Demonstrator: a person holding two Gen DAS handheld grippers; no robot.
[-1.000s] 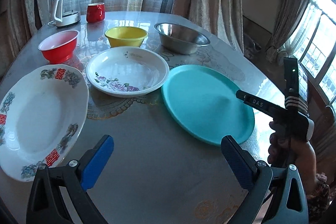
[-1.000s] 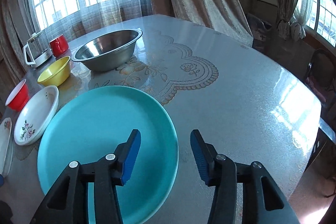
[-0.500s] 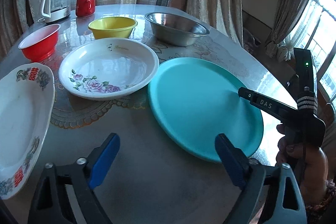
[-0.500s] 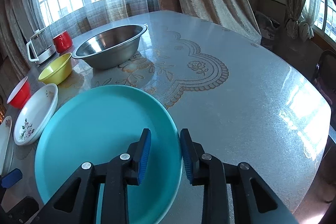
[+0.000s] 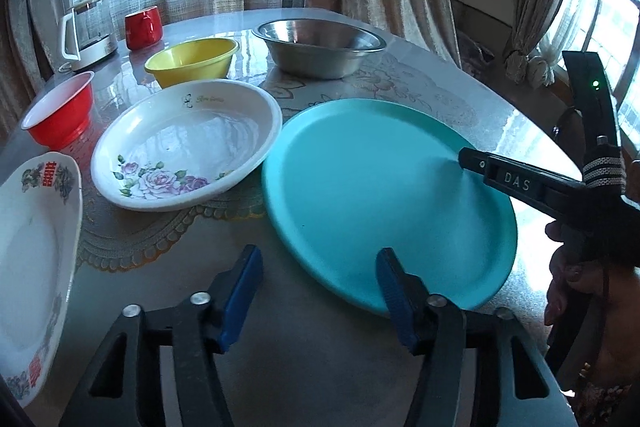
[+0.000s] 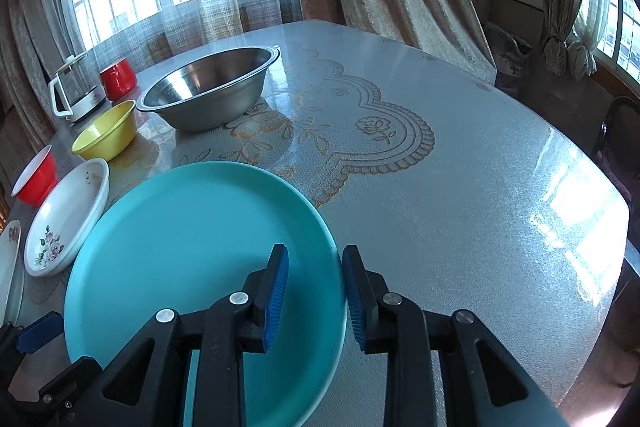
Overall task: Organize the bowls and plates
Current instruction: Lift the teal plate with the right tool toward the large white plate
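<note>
Your right gripper [image 6: 314, 269] straddles the near-right rim of the turquoise plate [image 6: 192, 247], jaws narrowly apart, one inside, one outside; whether the pads press the rim cannot be told. Your left gripper [image 5: 318, 273] is closing, its right finger [image 5: 394, 291] over the plate's near edge, nothing clamped. Beyond lie the floral plate [image 5: 188, 143], yellow bowl [image 5: 192, 61] and steel bowl [image 5: 320, 45] on the table [image 6: 460, 187].

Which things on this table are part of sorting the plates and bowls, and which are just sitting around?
Job: teal plate, rose plate, red-lettered plate, yellow bowl, red bowl, steel bowl.

Lying about: kettle, red mug.
</note>
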